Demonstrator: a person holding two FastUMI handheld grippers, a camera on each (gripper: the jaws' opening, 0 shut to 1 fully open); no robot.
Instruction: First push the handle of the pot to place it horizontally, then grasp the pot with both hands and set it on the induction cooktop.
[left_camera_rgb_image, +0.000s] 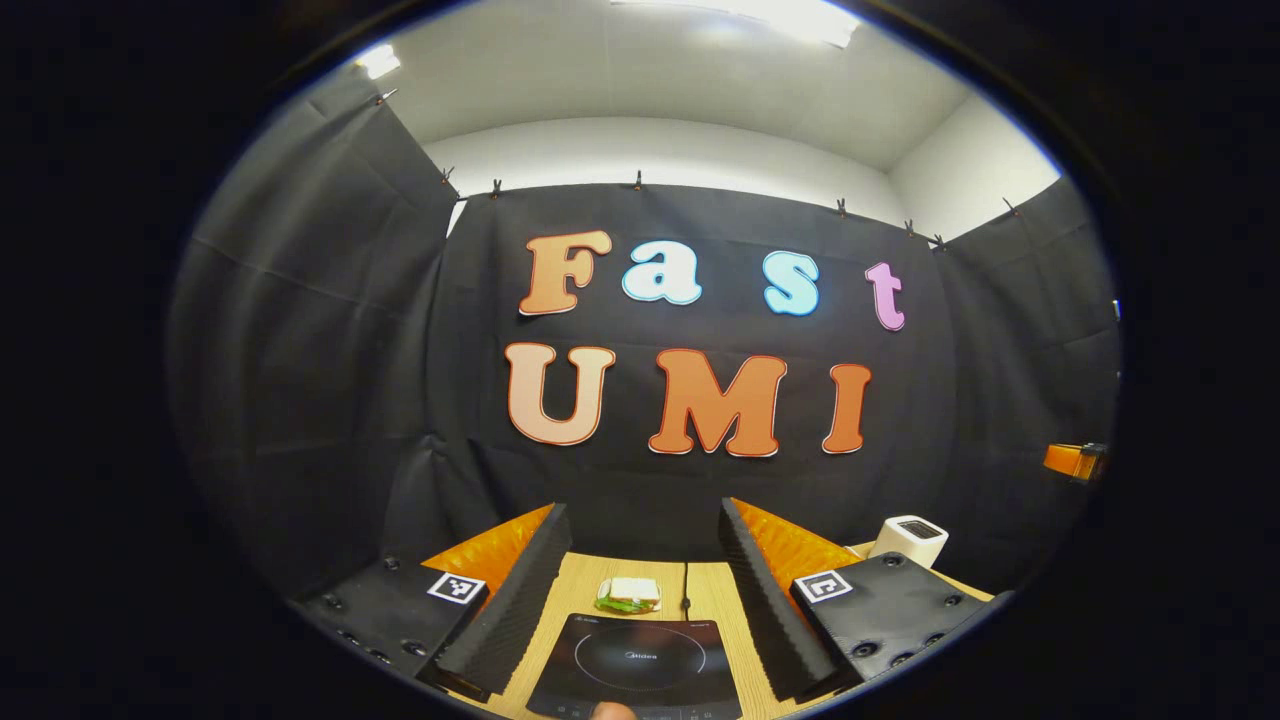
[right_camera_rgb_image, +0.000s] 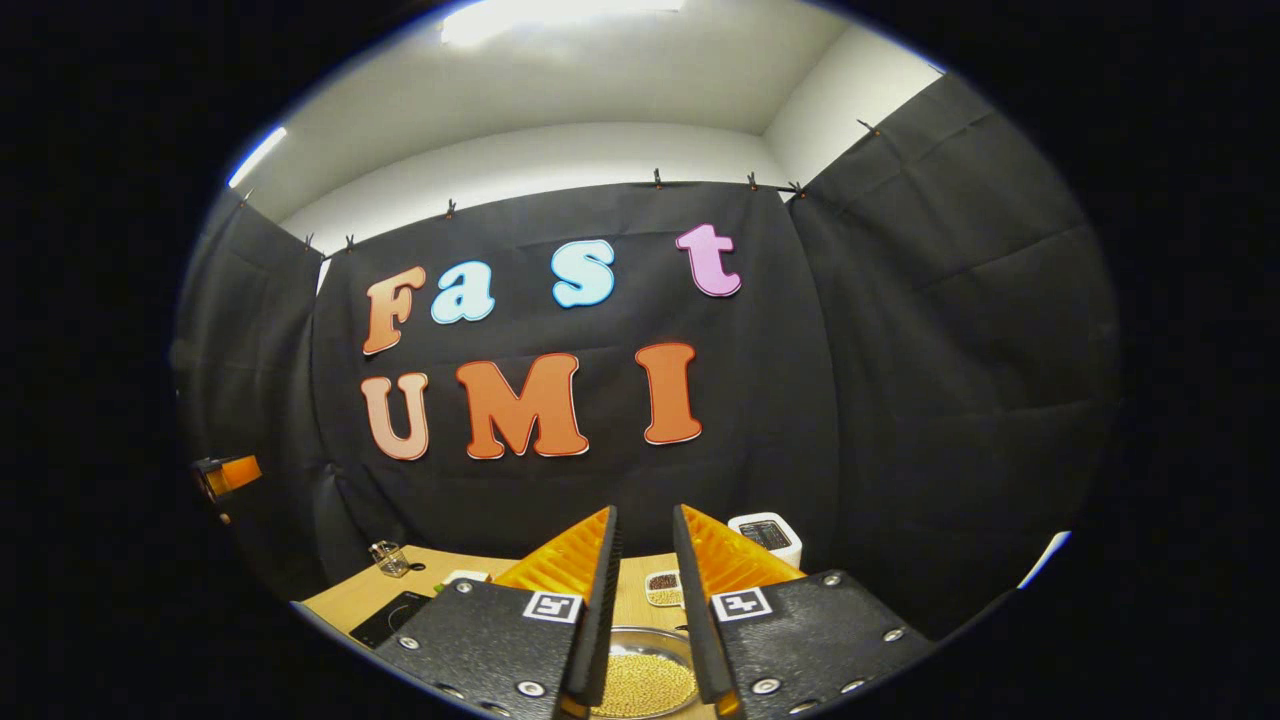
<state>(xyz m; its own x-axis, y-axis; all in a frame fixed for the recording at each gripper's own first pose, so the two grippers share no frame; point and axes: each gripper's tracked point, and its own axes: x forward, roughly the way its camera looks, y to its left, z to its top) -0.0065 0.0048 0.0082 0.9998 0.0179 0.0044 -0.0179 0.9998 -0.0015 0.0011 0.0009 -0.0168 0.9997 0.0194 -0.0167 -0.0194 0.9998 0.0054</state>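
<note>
The black induction cooktop (left_camera_rgb_image: 635, 660) lies flat on the wooden table, seen low between the fingers of my left gripper (left_camera_rgb_image: 640, 506), which is wide open and holds nothing. The cooktop's corner (right_camera_rgb_image: 395, 618) also shows at the lower left of the right gripper view. A round metal pot (right_camera_rgb_image: 640, 680) filled with small yellow grains sits directly below my right gripper (right_camera_rgb_image: 644, 510). That gripper's jaws stand a narrow gap apart with nothing between them, hovering above the pot. No pot handle is visible.
A sandwich (left_camera_rgb_image: 628, 595) and a black cable (left_camera_rgb_image: 686, 590) lie behind the cooktop. A white appliance (left_camera_rgb_image: 908, 540) stands at the back right. A small dish (right_camera_rgb_image: 662, 588) sits behind the pot, and a glass jar (right_camera_rgb_image: 388, 558) stands at the far left.
</note>
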